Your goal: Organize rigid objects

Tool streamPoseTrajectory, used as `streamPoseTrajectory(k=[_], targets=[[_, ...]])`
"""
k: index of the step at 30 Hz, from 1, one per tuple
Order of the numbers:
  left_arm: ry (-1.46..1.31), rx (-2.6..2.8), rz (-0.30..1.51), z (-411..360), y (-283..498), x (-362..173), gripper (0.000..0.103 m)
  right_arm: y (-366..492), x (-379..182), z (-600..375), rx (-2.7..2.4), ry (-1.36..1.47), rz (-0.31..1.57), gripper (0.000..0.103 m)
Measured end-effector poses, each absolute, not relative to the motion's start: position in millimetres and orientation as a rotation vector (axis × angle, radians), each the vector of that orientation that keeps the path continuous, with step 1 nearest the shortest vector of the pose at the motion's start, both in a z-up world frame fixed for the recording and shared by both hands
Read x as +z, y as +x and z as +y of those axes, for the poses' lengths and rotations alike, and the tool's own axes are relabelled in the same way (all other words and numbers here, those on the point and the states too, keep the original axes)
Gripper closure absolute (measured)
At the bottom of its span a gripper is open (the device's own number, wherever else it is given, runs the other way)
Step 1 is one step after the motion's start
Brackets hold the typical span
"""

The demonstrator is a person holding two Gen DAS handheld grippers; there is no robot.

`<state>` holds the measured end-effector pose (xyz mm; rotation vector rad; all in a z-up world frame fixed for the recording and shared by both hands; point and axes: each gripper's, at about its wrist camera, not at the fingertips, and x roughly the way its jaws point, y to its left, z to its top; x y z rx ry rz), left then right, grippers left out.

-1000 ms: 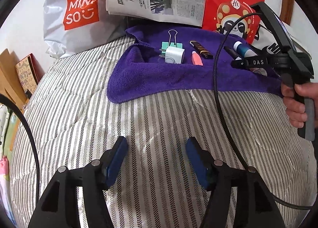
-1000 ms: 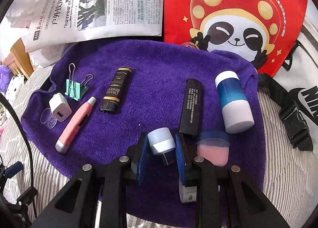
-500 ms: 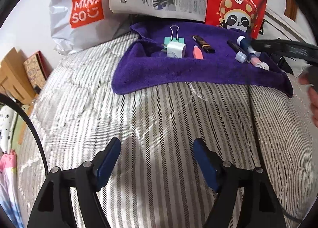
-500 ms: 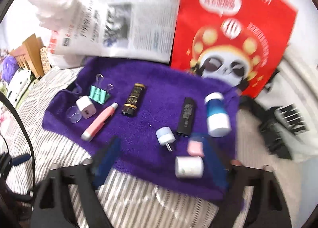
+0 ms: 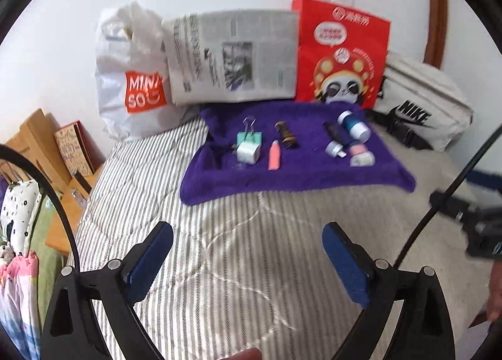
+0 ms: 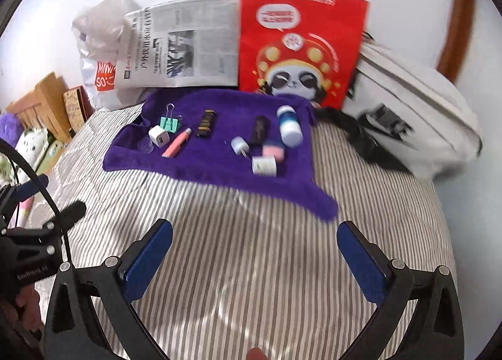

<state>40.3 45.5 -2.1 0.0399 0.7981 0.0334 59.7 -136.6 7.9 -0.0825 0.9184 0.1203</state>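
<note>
Two views differ: only the left wrist shows the Nike lettering on the white bag (image 5: 420, 109). A newspaper (image 6: 185, 49) and red panda bag (image 6: 298, 46) back the purple towel (image 6: 213, 159), where the small objects (image 6: 265, 165) lie. Both the left gripper (image 5: 248, 262) and right gripper (image 6: 254, 262) are opening, empty, above the striped bed (image 6: 251, 250).
</note>
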Motion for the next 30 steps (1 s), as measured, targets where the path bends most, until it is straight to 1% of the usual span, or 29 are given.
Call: streamPoseTrajectory(k=[7,11,30], targets=[[0.004,0.007,0.784,33,21,27,0.005,38,19,-150,0.067,-0.077,0.928,0.0],[0.002,0.002,0.784,32,14,35,0.005,30,25,-160,0.058,-0.049,0.929,0.0],[0.002,0.006,0.802,33,9,35,0.005,19,30,-176,0.007,-0.037,0.929,0.0]])
